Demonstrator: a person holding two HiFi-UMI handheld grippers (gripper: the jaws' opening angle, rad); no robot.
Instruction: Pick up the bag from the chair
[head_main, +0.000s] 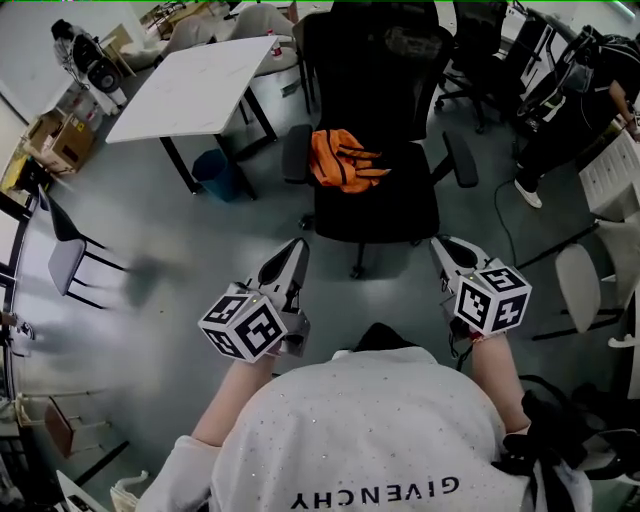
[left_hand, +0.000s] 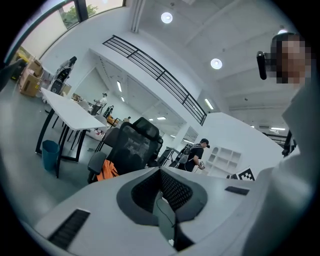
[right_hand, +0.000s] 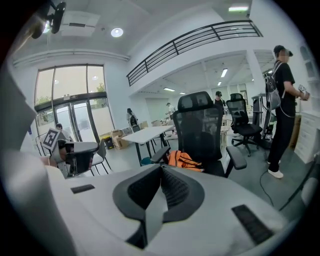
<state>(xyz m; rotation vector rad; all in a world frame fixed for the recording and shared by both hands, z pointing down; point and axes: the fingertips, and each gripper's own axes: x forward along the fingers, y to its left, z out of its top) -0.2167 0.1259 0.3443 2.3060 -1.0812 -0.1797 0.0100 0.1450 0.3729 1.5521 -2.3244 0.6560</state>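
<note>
Bag: the orange bag (head_main: 343, 160) lies crumpled on the seat of the black office chair (head_main: 375, 210), toward the seat's 11 o'clock part, close under the backrest. In the left gripper view it shows as an orange patch (left_hand: 106, 170) beside the chair's armrest; in the right gripper view it sits on the seat (right_hand: 184, 160) in front of the mesh back.
Chair: at 12 o'clock from the person in the head view, both armrests out to the sides.
Left gripper: the left gripper (head_main: 292, 258) is held low at about 7 o'clock of the chair, well apart from the bag — its jaws are pressed together with nothing between them, as its own view (left_hand: 161, 172) shows.
Right gripper: the right gripper (head_main: 447, 252) is at about 5 o'clock of the chair, also clear of the bag; its jaws meet on nothing (right_hand: 161, 170).
Marker cubes: one on each gripper, just in front of the person's wrists.
Table: a white table (head_main: 195, 85) stands at 10 o'clock of the chair, with a blue bin (head_main: 215, 175) near its leg.
Bystander: a person in dark clothes (head_main: 560, 110) stands at 2 o'clock.
</note>
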